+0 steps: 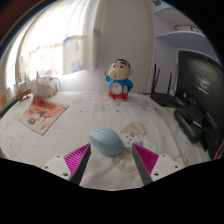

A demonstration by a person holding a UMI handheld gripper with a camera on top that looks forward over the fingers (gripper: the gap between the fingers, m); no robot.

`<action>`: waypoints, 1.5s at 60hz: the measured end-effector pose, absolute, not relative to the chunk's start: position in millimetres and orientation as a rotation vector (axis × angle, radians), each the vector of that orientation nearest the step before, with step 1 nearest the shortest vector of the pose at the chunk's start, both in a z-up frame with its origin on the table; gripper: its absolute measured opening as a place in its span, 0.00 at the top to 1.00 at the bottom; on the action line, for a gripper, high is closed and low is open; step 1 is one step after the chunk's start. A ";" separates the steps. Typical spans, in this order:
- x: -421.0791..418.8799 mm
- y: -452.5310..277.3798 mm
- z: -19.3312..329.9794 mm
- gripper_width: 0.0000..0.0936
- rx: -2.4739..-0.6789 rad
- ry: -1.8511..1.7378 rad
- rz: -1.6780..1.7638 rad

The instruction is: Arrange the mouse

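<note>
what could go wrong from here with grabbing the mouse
1. The mouse sits just ahead of the open gripper, not yet between the fingers; closing early could pinch only its rounded rear edge and squirt it forward.
2. Pushing too far may slide it toward the cartoon figurine.
3. A sideways swing could hit the keyboard nearby.

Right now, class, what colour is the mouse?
Light blue mouse, between the open fingers; gripper view.

A smooth, matt pale-blue plastic mouse (107,141) lies on a soft, patterned cloth table cover (60,145)
</note>
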State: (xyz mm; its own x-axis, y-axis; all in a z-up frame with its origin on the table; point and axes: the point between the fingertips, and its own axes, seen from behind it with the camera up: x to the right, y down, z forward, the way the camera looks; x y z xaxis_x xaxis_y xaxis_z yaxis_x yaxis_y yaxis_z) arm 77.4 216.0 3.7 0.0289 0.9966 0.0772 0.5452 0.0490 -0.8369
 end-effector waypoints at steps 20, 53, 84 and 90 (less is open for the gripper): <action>19.6 221.5 -10.2 0.09 -1.596 -1.618 0.779; -10.3 189.1 56.9 0.57 -1.635 -1.536 0.770; -87.8 -105.0 24.8 0.57 -1.653 -1.704 0.916; -78.6 -111.0 -6.0 0.53 -1.665 -1.724 0.854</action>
